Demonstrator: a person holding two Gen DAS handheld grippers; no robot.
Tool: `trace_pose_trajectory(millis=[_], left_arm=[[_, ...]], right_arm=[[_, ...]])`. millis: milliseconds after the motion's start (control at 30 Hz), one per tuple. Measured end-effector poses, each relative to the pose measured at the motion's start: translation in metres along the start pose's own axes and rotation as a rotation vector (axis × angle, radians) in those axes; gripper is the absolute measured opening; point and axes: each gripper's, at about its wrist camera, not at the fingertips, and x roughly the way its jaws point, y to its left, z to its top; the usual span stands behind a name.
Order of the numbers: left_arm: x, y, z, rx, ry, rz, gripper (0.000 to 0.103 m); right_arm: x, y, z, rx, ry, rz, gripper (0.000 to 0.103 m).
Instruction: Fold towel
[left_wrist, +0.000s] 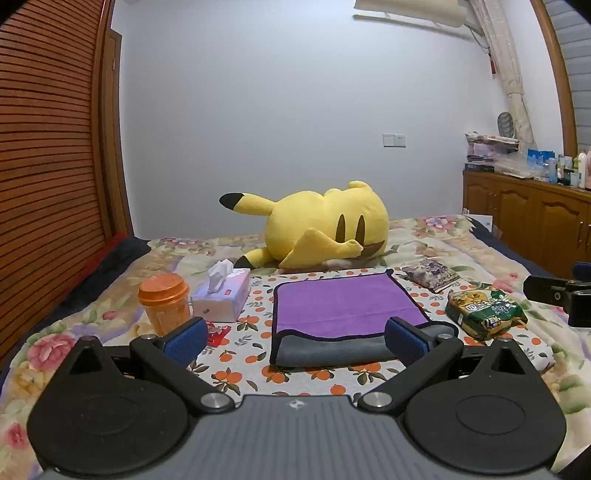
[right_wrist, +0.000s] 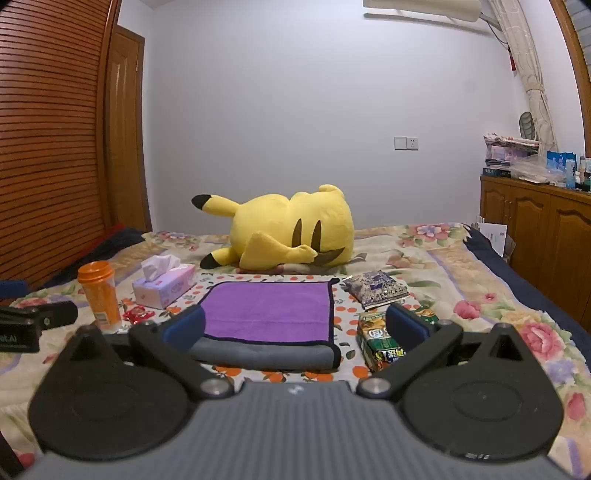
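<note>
A purple towel with a grey underside and dark trim lies folded on the orange-print cloth on the bed; its grey lower layer sticks out at the near edge. It also shows in the right wrist view. My left gripper is open and empty, hovering just in front of the towel's near edge. My right gripper is open and empty, also just short of the near edge. The right gripper's body shows at the right edge of the left wrist view; the left gripper's body shows at the left edge of the right wrist view.
An orange cup, a tissue box and a red wrapper lie left of the towel. A green snack bag and a purple packet lie to its right. A yellow plush toy lies behind. A wooden cabinet stands far right.
</note>
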Motion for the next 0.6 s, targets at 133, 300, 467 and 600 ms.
trace_pose_trajectory(millis=[133,300,467,600], left_arm=[[-0.0005,-0.0001,-0.0004,0.002,0.000,0.000,0.103],[-0.0001,0.0010,-0.0001,-0.002,0.003,0.001,0.103],[0.0001,0.0000,-0.0003,0.004,0.003,0.001,0.103],[-0.0001,0.0000,-0.0002,0.005,0.002,0.002,0.103]], right_arm=[[-0.0002,0.0007,-0.0003,0.003,-0.004,0.000,0.103],[0.0000,0.0012,-0.0003,0.003,-0.005,-0.004,0.103],[-0.0003,0.0011,-0.0004,0.002,-0.006,0.000,0.103],[0.0000,0.0004,-0.0002,0.003,-0.006,0.000,0.103]])
